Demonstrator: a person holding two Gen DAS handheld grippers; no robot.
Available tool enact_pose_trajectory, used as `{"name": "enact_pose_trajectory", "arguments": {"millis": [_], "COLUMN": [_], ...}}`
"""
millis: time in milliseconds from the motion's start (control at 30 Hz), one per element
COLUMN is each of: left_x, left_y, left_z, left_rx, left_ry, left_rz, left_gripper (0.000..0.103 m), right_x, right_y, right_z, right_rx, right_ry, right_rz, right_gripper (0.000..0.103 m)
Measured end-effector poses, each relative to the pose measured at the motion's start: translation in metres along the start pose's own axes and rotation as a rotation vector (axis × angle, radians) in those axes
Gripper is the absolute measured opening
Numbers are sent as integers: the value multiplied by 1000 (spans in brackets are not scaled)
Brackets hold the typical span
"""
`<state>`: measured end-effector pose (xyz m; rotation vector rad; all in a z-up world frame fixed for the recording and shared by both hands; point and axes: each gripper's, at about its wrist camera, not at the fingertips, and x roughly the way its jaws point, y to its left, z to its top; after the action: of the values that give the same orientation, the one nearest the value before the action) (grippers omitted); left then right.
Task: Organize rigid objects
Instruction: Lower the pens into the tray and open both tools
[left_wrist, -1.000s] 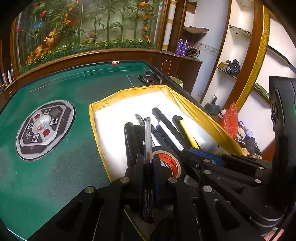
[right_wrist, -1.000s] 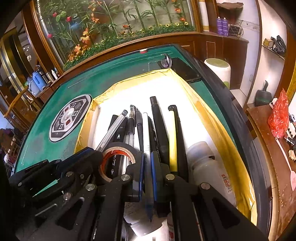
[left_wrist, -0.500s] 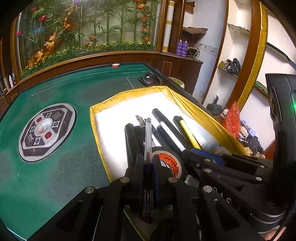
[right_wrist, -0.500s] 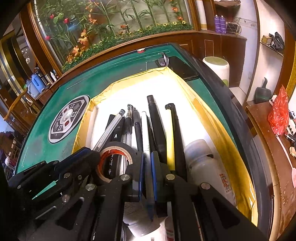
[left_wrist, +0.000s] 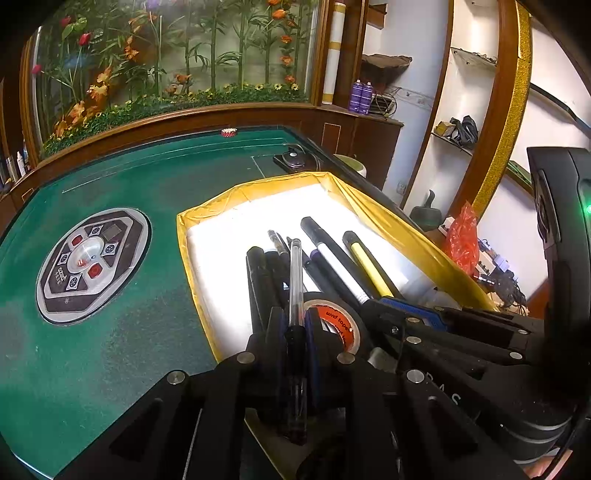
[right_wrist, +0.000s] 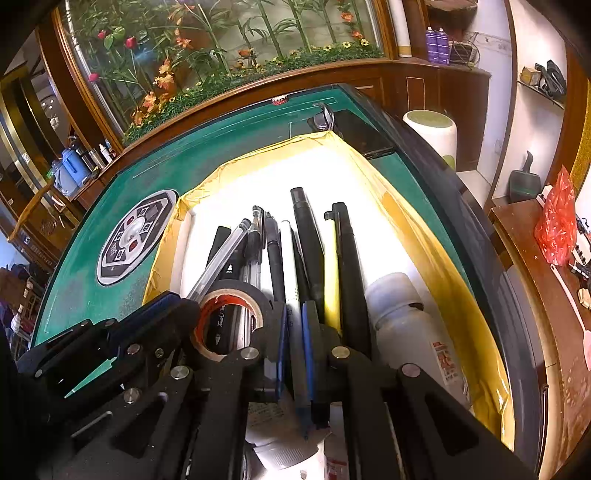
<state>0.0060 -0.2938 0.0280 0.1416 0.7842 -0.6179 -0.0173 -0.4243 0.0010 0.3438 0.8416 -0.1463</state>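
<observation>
almost nothing has changed over the last second. the yellow-lined tray (right_wrist: 436, 236) sits where it was on the green table (left_wrist: 110, 295), pens in a row beside the tape roll (right_wrist: 229, 317). left gripper (left_wrist: 295, 325) stays clamped on a clear pen (left_wrist: 295, 280), right gripper (right_wrist: 293, 332) on a white pen (right_wrist: 290, 258). i judge both pens await placing.

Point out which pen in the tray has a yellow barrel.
It is the yellow pen with the black clip, lying between the thick black marker and the white bottle. The other pens are black, white or clear.
</observation>
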Motion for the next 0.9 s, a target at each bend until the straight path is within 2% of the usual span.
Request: {"name": "enact_pose_trajectory", "arguments": {"millis": [300,467,733,900], "left_x": [-6,-10,-20,-22], "left_y": [-4,0,0,3], "left_z": [0,1,-1,-1], "left_rx": [18,6,14,2], "left_ry": [-28,-50,-103,-115], "left_rz": [-3,3,24,27], "left_gripper": [15,31,43,57], "right_x": [-7,-13,-23,-29], "right_y": [-2,-5,-12,-16], "right_z": [-3,-1,-1,-2], "right_rx": [9,18,40,53], "right_ry": [-11,-24,-47,-61], "right_rz": [1,-5,-23,-31], "right_gripper": [10,11,25,31]}}
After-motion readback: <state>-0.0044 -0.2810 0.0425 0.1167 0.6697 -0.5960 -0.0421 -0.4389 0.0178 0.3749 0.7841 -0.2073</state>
